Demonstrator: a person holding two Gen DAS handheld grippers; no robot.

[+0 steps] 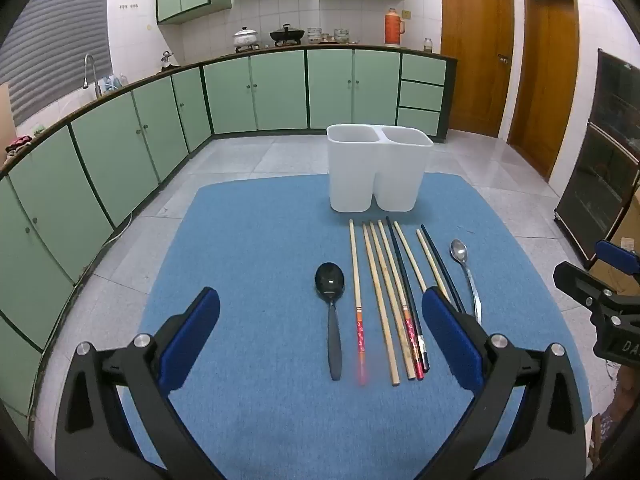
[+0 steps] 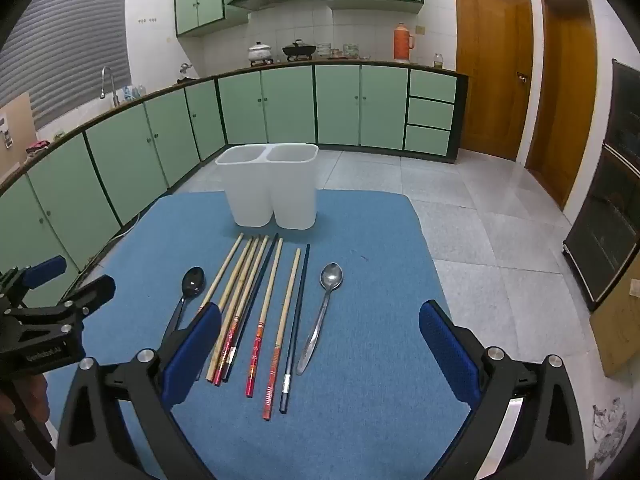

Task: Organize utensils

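Observation:
A white two-compartment holder (image 1: 376, 172) (image 2: 272, 188) stands at the far side of the blue mat (image 1: 256, 240) (image 2: 360, 240). In front of it lie several chopsticks (image 1: 384, 300) (image 2: 256, 304) side by side, wooden and dark ones. A black spoon (image 1: 331, 308) (image 2: 188, 288) lies left of them and a metal spoon (image 1: 466, 272) (image 2: 324, 308) right of them. My left gripper (image 1: 320, 332) is open and empty, above the mat near the black spoon. My right gripper (image 2: 320, 344) is open and empty, above the chopstick handles and metal spoon.
The mat covers a table over a tiled floor (image 2: 480, 220). Green cabinets (image 1: 280, 92) run along the back and left. Wooden doors (image 2: 496, 68) and a dark cabinet (image 2: 612, 220) stand at the right. The other gripper shows at each view's edge (image 1: 608, 308) (image 2: 48, 320).

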